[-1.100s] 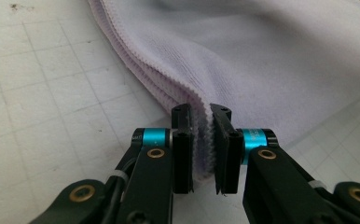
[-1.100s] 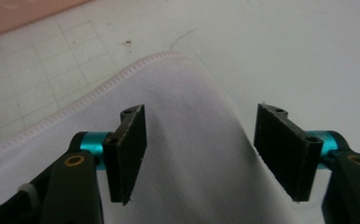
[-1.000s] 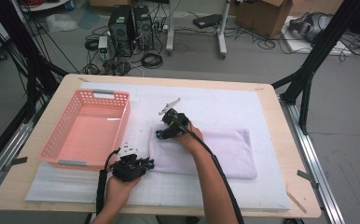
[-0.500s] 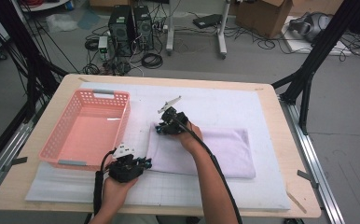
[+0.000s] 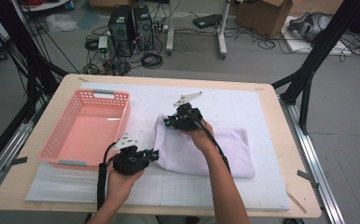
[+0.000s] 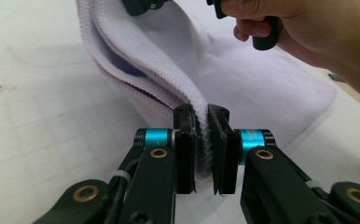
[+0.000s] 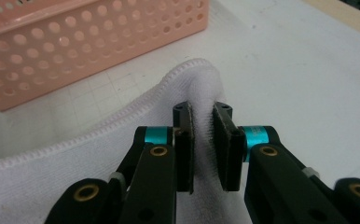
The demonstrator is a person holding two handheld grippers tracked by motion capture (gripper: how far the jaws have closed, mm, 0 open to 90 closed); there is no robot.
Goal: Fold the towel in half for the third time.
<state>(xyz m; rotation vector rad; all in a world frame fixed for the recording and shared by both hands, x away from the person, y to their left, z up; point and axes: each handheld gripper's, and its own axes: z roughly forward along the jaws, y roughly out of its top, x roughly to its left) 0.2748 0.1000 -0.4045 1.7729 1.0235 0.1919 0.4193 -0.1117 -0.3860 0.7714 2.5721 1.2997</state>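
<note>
So the person has a folded white towel (image 5: 206,149) lying on the white mat, just right of the pink basket (image 5: 90,128), which makes a handy landmark here. The left gripper (image 5: 154,154) is clamped on the towel's near corner, the one closest to the basket's front end, with its jaws pinching the doubled hem. The right gripper (image 5: 169,123) is closed on the far corner of that same edge, beside the basket's long side. Holding both ends of one edge looks like the setup for folding it over evenly, so the cloth stays taut instead of bunching. The basket is empty, probably where the towel ends up.
</note>
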